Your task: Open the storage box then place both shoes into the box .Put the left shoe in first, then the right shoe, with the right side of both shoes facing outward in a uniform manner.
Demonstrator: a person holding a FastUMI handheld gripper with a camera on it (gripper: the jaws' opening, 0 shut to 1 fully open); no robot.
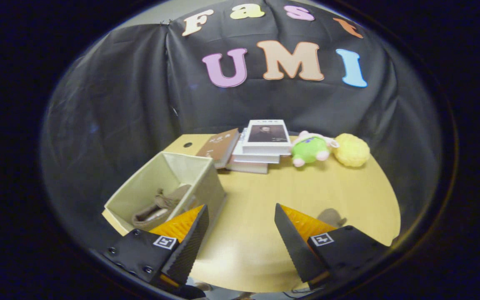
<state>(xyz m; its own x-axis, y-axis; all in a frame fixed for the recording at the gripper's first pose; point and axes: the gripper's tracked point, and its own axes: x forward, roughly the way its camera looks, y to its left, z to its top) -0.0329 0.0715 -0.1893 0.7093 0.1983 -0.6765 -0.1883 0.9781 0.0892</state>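
A beige fabric storage box point(206, 183) stands open on the wooden table, just ahead of my left finger. One brown shoe point(161, 206) lies inside it on the box floor. A second brown shoe point(331, 216) rests on the table behind my right finger, mostly hidden by it. My gripper point(242, 212) hovers above the table with its fingers spread wide and nothing between them.
Beyond the box a stack of books point(261, 150) sits at the back of the table point(265, 196), with a brown book point(221, 148) leaning on it. A green plush toy point(311, 150) and a yellow fuzzy ball point(351, 150) lie to the right of the books.
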